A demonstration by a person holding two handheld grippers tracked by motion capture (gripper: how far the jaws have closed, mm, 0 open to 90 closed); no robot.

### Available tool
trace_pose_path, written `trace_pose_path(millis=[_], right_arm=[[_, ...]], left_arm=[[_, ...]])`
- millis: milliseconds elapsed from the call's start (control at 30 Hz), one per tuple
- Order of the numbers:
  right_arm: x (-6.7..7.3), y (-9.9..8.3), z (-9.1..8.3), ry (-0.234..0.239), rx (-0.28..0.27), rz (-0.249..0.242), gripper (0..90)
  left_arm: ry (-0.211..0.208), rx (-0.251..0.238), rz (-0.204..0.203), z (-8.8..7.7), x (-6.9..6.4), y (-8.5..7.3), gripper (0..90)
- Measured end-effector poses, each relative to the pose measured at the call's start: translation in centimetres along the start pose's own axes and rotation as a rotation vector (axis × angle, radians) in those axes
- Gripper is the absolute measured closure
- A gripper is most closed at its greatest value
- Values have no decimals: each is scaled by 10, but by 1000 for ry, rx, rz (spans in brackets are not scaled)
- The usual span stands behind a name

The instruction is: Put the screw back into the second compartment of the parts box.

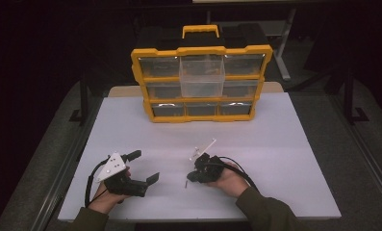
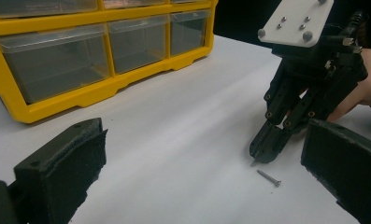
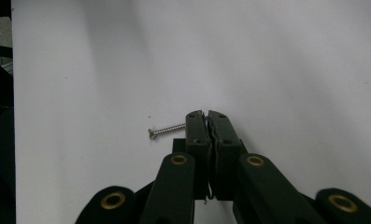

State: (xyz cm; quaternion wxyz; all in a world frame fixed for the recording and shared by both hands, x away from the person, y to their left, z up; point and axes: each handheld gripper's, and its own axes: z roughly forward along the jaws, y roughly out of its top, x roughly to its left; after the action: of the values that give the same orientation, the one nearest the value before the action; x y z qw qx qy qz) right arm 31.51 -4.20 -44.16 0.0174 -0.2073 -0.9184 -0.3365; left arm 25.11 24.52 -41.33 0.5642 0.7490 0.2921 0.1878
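1. White table point(image 1: 285, 144), dim room around it. A person's two forearms come in from the near edge, a two-jaw gripper in each hand.
2. Right gripper point(image 2: 262, 158): tilted down toward the table top, tips at or just above the surface, near the middle of the near half of the table. From its own camera the two black jaws stand pressed together, pad against pad. Clenched, with nothing visible between the pads.
3. Small screw point(image 3: 167, 130): silver, flat head, lying flat on the white top. It sits just beside the right gripper's closed tips, on their left side as the right gripper view shows it, head pointing away from the jaws. Its threaded end runs up to or behind the side of one jaw; whether it touches, I cannot tell. It is not caught in the pads.
4. In the left gripper view the same screw lies on the table just near of the right gripper's tips, a little apart from them.
5. Left gripper point(image 1: 145, 168): held at the near left of the table, jaws spread wide, released, nothing in them. It points across toward the right gripper and the screw, well short of both.
6. Yellow drawer organizer point(image 1: 200, 84): stands upright at the far middle of the table, black handle on top, three rows of clear drawers. One upper middle drawer point(image 1: 202, 76) is pulled out toward the near side.
7. The screw is well apart from the organizer.
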Motion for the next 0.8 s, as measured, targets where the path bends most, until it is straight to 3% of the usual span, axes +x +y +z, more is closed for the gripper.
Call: trace_pose_path(millis=[800], right_arm=[[-13,11,-34,4,-39,-5,870]], left_arm=[[-6,-1,0,1,0,0,0]])
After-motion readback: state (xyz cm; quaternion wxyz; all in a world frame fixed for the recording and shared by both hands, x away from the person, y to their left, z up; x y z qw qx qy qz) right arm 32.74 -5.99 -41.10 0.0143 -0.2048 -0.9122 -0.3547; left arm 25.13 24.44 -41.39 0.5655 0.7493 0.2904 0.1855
